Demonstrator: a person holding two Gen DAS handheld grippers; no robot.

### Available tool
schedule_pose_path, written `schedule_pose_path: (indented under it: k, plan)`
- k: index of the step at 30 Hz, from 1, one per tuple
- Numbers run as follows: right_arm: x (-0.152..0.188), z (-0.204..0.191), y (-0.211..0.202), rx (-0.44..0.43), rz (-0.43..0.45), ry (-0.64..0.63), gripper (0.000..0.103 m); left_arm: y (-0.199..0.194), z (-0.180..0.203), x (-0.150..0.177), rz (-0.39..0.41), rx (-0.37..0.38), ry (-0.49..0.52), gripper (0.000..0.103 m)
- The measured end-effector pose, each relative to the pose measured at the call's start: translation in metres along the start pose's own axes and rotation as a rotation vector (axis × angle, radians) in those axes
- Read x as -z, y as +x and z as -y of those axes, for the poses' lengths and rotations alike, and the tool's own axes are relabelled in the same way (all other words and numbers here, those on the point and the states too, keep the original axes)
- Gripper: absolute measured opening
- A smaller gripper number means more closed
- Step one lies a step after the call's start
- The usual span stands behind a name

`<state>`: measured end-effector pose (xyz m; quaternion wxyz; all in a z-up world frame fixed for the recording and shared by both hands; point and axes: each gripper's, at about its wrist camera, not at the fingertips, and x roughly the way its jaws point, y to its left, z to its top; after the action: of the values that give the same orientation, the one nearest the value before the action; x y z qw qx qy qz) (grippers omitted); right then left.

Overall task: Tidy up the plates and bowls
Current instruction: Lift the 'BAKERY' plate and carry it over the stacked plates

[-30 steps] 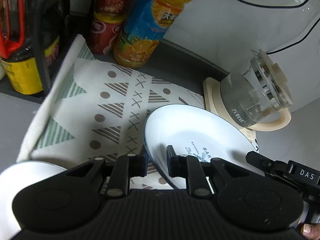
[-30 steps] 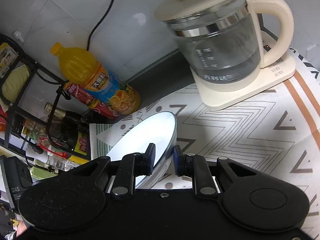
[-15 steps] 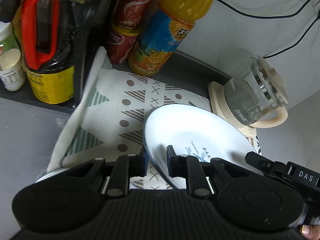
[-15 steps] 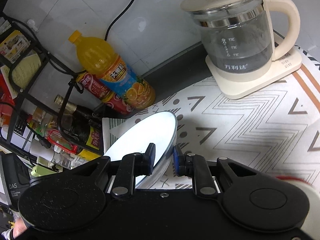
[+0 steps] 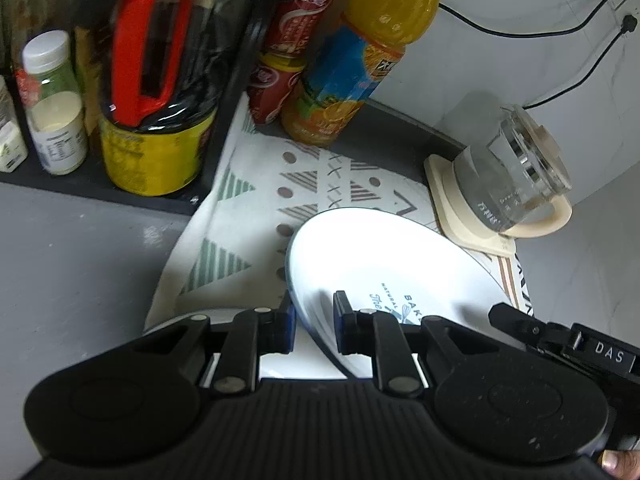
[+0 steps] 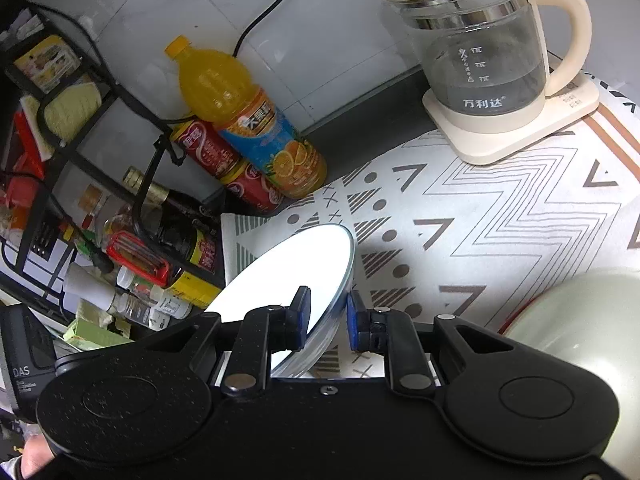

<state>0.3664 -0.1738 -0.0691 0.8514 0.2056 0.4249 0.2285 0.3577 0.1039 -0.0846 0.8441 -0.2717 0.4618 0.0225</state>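
Two grippers, left (image 5: 314,326) and right (image 6: 326,318), nearly shut, clamped on opposite rims of one white plate (image 5: 384,268), tilted above patterned mat (image 6: 500,216) near kettle (image 6: 480,56).

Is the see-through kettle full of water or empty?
Partly full. The kettle shows a waterline above its lower marks in the right wrist view; above that the glass is clear.

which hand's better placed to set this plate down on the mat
Neither alone: the left tool and right tool each clamp opposite rims of the white plate, lifted over the patterned mat. Both should probably lower it together.
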Motion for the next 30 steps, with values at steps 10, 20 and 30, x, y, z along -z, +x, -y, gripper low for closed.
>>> schedule_pose_path:
  k: [10,20,30]
  plan:
    - [0.030,-0.025,0.000,-0.018,0.004,-0.026,0.019,-0.025,-0.034,0.015,0.014,-0.002,-0.006,0.017]
    - [0.064,-0.040,0.008,-0.015,-0.047,-0.052,0.019,-0.040,-0.066,0.038,0.000,-0.013,-0.042,0.017]
    - [0.091,-0.046,0.013,0.009,-0.092,-0.077,0.019,-0.046,-0.088,0.060,-0.024,-0.035,-0.069,0.017]
